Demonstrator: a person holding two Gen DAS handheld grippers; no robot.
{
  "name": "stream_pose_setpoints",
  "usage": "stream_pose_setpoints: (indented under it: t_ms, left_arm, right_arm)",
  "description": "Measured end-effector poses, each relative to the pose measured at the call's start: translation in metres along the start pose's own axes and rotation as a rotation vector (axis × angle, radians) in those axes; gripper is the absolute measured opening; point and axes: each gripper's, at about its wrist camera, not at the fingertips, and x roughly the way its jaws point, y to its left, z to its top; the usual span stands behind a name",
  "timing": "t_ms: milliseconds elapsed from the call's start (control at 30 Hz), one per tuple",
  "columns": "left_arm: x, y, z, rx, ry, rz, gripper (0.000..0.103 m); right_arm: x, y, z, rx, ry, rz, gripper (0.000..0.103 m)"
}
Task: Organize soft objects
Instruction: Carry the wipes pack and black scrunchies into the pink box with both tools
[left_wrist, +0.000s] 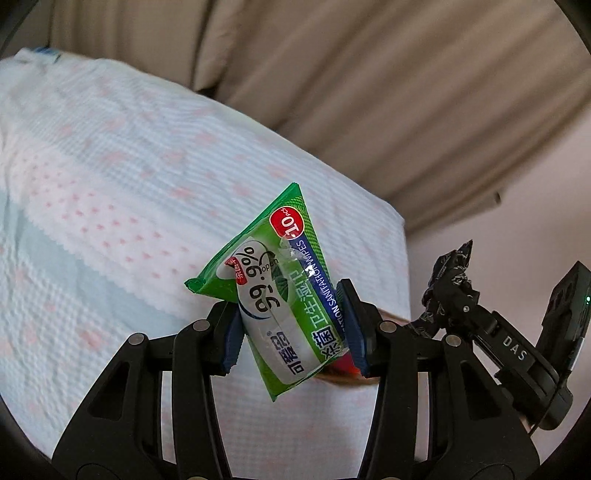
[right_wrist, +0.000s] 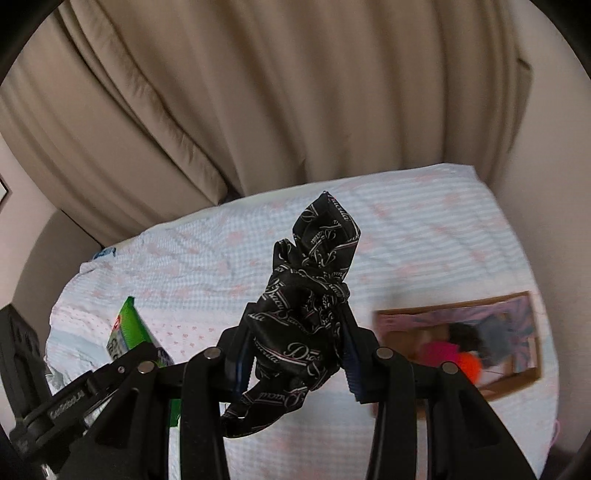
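My left gripper (left_wrist: 291, 325) is shut on a green pack of wet wipes (left_wrist: 273, 288) and holds it above the bed. The pack also shows at the left of the right wrist view (right_wrist: 127, 332). My right gripper (right_wrist: 295, 350) is shut on a bunched black scarf (right_wrist: 314, 288) with white lettering, held above the bed. The scarf and right gripper show at the right of the left wrist view (left_wrist: 452, 280). An open cardboard box (right_wrist: 458, 343) lies on the bed to the right, with pink, orange and dark soft items inside.
The bed (left_wrist: 110, 184) has a white, pale blue and pink patterned cover. Beige curtains (right_wrist: 277, 92) hang behind it. The bed's corner and a pale wall (left_wrist: 498, 240) are to the right in the left wrist view.
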Motion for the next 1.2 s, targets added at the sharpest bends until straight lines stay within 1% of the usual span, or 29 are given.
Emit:
stream_pose_setpoints:
  t_ms: [67, 200, 233, 367, 533, 633, 733, 867, 933, 1033, 1100, 1200]
  left_arm:
    - [-0.004, -0.029, -0.014, 0.013, 0.0, -0.005, 0.043]
    - [0.005, -0.08, -0.038, 0.051, 0.014, 0.001, 0.043]
    - [0.011, -0.092, -0.045, 0.057, 0.019, 0.002, 0.043]
    - [0.04, -0.134, -0.065, 0.084, 0.057, 0.009, 0.043]
    - [0.092, -0.173, -0.087, 0.137, 0.139, 0.038, 0.043]
    - [0.126, -0.189, -0.096, 0.189, 0.196, 0.069, 0.043]
    - [0.161, -0.199, -0.106, 0.236, 0.248, 0.1, 0.043]
    - [0.2, -0.203, -0.112, 0.276, 0.303, 0.137, 0.043]
    - [0.218, -0.203, -0.113, 0.289, 0.331, 0.147, 0.043]
    - [0.246, -0.205, -0.114, 0.342, 0.369, 0.166, 0.043]
    - [0.262, -0.203, -0.115, 0.364, 0.392, 0.178, 0.043]
    - [0.283, -0.199, -0.115, 0.403, 0.415, 0.215, 0.043]
  right_arm:
    - [-0.025, -0.026, 0.0, -0.001, -0.005, 0.006, 0.038]
    - [-0.053, -0.076, -0.004, -0.029, 0.005, 0.001, 0.038]
    - [-0.055, -0.085, -0.004, -0.034, 0.008, -0.002, 0.038]
    - [-0.057, -0.142, -0.01, -0.039, 0.045, -0.011, 0.038]
    - [-0.048, -0.204, -0.017, -0.022, 0.09, -0.026, 0.038]
    - [-0.034, -0.235, -0.022, -0.016, 0.118, -0.036, 0.038]
    - [-0.016, -0.257, -0.027, -0.005, 0.141, -0.042, 0.038]
    - [0.007, -0.283, -0.037, 0.013, 0.171, -0.059, 0.038]
    - [0.019, -0.288, -0.041, 0.003, 0.187, -0.081, 0.038]
    - [0.033, -0.294, -0.046, -0.01, 0.198, -0.115, 0.038]
    - [0.044, -0.298, -0.048, -0.01, 0.205, -0.119, 0.038]
    - [0.06, -0.299, -0.053, -0.01, 0.21, -0.119, 0.038]
